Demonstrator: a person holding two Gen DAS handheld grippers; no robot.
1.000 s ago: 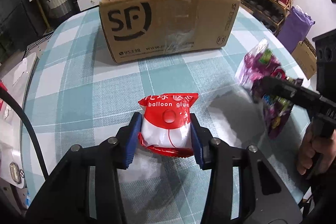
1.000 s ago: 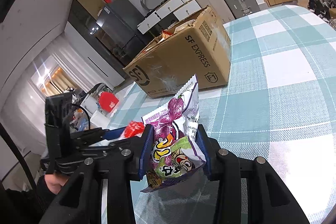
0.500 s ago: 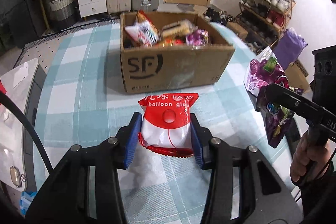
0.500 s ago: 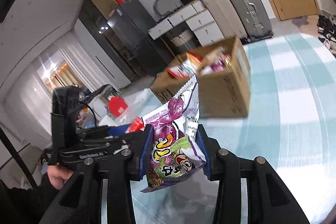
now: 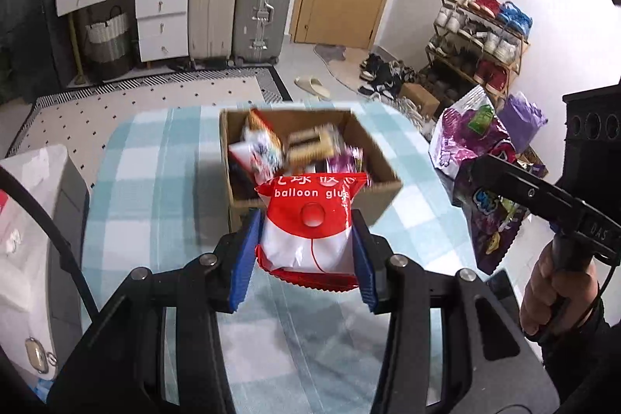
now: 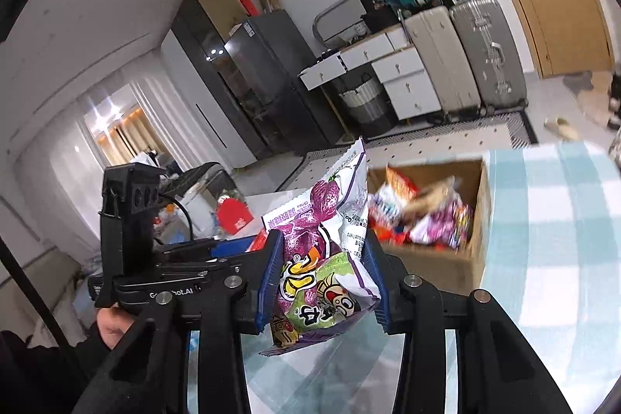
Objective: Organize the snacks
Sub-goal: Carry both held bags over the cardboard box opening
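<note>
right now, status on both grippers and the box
Left gripper shut on balloon glue packet. Right gripper shut on purple snack bag. Cardboard box open ahead, nothing blocking.

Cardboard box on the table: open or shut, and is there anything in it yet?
Open and partly filled. The cardboard box has no flaps over its top, and several snack packets lie loose inside it in both views.

The packet [image 5: 308, 227] is red and white with white lettering. The bag [image 6: 326, 258] is purple, white and green. The counter [image 5: 155, 181] wears a teal-and-white check. The box [image 5: 384, 181] is brown cardboard. Claw pads [image 5: 242, 270] are blue.
</note>
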